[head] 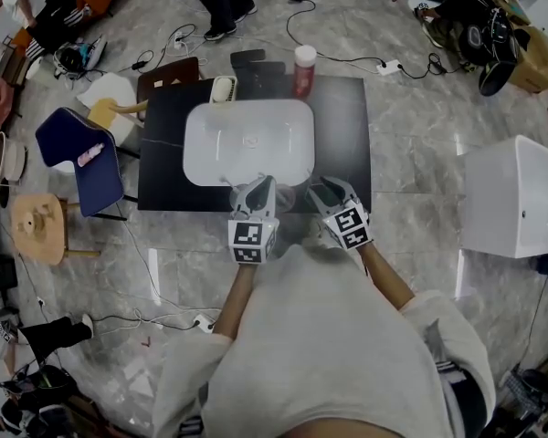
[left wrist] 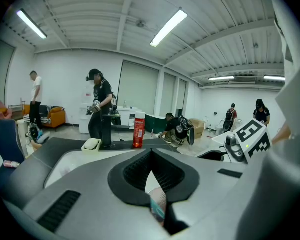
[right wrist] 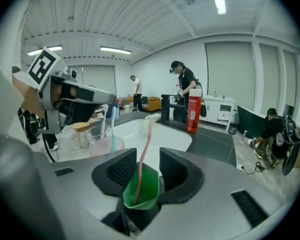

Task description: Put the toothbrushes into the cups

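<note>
Two cups stood near the front of the white sink [head: 247,140] on the black table [head: 342,117]. The green cup [right wrist: 140,191] sat between the fingers of the right gripper [right wrist: 147,151], which were spread apart and not pinching it. A pink toothbrush [right wrist: 145,154] stood in it, leaning slightly. Near it, the clear cup [right wrist: 106,145] held a teal toothbrush [right wrist: 113,129] and a white toothbrush [right wrist: 103,124], close below the left gripper [left wrist: 151,153]. That gripper's fingers were drawn together at the tips. A pale and teal thing showed low between them, but whether they pinched it was unclear. A red bottle [head: 304,69] stood behind the sink.
</note>
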Motion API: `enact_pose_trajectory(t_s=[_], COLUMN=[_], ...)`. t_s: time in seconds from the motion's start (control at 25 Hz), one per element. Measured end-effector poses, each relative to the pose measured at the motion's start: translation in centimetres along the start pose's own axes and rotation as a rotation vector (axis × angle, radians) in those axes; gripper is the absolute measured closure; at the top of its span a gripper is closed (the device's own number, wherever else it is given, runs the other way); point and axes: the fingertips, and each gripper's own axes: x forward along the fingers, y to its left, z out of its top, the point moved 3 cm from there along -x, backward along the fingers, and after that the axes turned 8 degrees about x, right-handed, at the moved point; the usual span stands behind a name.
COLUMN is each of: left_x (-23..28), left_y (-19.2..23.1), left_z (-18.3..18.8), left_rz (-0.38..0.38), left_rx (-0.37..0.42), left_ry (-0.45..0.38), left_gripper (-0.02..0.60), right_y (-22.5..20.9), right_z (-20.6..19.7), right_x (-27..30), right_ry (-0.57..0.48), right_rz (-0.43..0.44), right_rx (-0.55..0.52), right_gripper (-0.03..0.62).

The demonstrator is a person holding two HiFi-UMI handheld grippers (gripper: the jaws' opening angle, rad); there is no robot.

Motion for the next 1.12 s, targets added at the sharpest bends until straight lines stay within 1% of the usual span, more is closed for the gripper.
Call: enact_pose_trajectory(t_s=[0.12,0.24,0.44,0.68,0.76,0.8,0.92,1.12], left_x=[0.0,0.1,0.4,0.8,1.0,1.1,1.3,1.5], left_y=[0.0,0.0,0.1,0.5,0.6,0.7,0.9,1.0], left_z=[0.1,0.1,0.4,0.9,1.0,1.1,1.5,2.1], left_rz=[-0.001,-0.005,-0.011,-0.013,-0.01,-0.009,-0.006,-0.003], left_rx=[0.001,0.006,0.009,0.01,0.009,0.008,0.009,0.013], left_ry=[0.001,-0.002,-0.013,-0.022,-0.027,-0.029,-0.034,-0.043], left_gripper=[0.555,0.555,0.555,0.555,0.555,0.555,0.555,0.555], right_y=[-0.2,-1.0,-2.7,-4.4,-4.7,-4.9,-5.2,-5.4], right_z=[0.7,1.7,4.1,6.8,7.3,7.4,7.9,8.5], right_x=[-0.7,-1.7,-3.6,-5.4,-5.8,-5.9,-6.0,-5.9], right_ry=[-0.028,-0.081,-0.164,-0.231,-0.244,-0.249,-0.258,-0.244], right_rz=[-0.014,-0.054,-0.123,-0.195,-0.208,-0.21,-0.215,-0.226], right_rx=[0.02,0.041,0.071,0.067,0.063,0.065,0.071,0.042], right_gripper=[0.433,0.441,0.482,0.527,0.568,0.577,0.582,0.582])
